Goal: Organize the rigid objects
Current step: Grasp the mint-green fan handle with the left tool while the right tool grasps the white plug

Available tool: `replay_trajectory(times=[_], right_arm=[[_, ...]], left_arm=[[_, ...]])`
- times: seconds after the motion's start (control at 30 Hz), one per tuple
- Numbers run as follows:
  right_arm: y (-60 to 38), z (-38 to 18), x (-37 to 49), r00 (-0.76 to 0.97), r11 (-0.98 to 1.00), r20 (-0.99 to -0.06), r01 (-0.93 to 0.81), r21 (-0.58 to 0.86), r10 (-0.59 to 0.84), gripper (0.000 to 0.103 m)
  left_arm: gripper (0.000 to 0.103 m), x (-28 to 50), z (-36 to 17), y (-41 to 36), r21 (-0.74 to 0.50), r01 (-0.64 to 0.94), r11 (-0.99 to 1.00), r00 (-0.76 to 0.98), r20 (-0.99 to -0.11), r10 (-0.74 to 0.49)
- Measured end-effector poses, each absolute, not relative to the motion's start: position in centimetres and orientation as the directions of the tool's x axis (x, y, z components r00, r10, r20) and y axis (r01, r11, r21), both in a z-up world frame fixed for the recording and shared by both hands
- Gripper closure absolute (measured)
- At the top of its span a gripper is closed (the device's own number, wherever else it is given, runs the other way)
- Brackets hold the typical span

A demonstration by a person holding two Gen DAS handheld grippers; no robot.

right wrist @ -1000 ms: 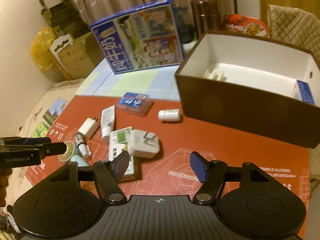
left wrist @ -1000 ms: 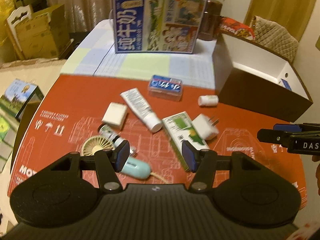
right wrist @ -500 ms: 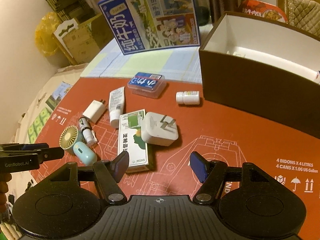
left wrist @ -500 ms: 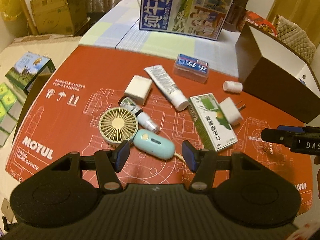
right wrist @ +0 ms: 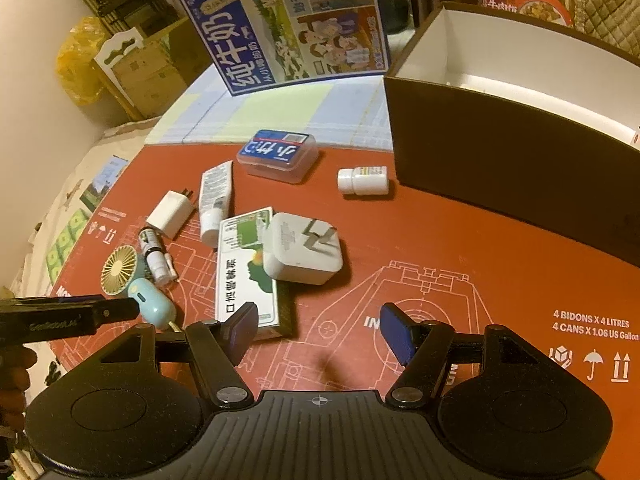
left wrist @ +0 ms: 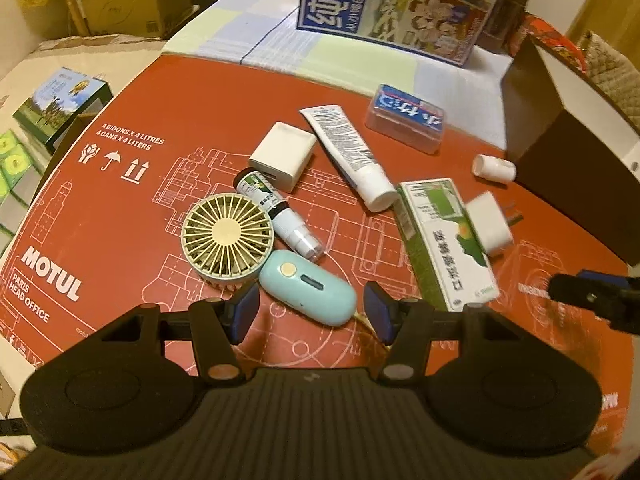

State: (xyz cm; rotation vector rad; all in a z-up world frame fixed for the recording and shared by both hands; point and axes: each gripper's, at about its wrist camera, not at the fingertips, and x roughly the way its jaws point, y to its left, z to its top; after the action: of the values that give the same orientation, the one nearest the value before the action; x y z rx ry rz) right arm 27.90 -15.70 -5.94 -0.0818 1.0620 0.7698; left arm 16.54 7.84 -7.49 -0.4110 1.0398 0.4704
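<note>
I judge I am at the approach step, nothing picked yet, with the open brown cardboard box with white lining (right wrist: 516, 152) at two o'clock as the likely destination. The clutter lies on the red printed mat (left wrist: 160, 92): a green and white carton (left wrist: 448, 240) at one o'clock, a cream round handheld fan with a mint handle (left wrist: 228, 236) at eleven o'clock. My left gripper (left wrist: 312, 312) hovers low, jaws released, straddling the mint handle. My right gripper (right wrist: 320, 336) hangs beside the carton, jaws released, empty. Next I would lower the left one and clench on the handle.
</note>
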Motion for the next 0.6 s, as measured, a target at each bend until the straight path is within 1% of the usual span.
replay_trajectory(times=[0.1,0.13,0.17,0.2,0.27,0.53,0.6], right_arm=[[-15.8,-6.1,28.3,0.254,0.744,-0.812,-0.6,0.294,0.526,0.039],[-15.8,-6.1,28.4,0.254,0.745,-0.812,-0.599,0.294,0.525,0.039],[-15.9,-6.2,28.6,0.253,0.746,-0.814,-0.597,0.294,0.523,0.039],[-16.0,-6.3,28.7,0.252,0.748,-0.815,-0.595,0.295,0.522,0.039],[-16.0,-6.5,28.9,0.249,0.751,-0.819,-0.591,0.295,0.517,0.039],[-15.3,-7.3,29.5,0.226,0.742,-0.823,-0.598,0.304,0.52,0.039],[-15.2,-7.6,29.6,0.222,0.739,-0.822,-0.598,0.311,0.525,0.039]], left_arm=[[0.049,17.1,-8.5,8.0,-0.077,-0.581,0.81,0.391,-0.899,0.195],[0.048,17.2,-8.8,8.2,-0.072,-0.59,0.804,0.382,-0.903,0.2],[0.045,17.3,-9.0,8.3,-0.073,-0.598,0.798,0.38,-0.903,0.202],[0.044,17.3,-9.2,8.4,-0.077,-0.607,0.791,0.38,-0.902,0.204],[0.046,17.6,-9.3,8.6,-0.079,-0.623,0.778,0.376,-0.903,0.209],[0.047,18.1,-10.4,9.0,-0.065,-0.639,0.766,0.362,-0.904,0.226],[0.049,17.7,-10.4,9.2,-0.06,-0.638,0.767,0.365,-0.901,0.233]])
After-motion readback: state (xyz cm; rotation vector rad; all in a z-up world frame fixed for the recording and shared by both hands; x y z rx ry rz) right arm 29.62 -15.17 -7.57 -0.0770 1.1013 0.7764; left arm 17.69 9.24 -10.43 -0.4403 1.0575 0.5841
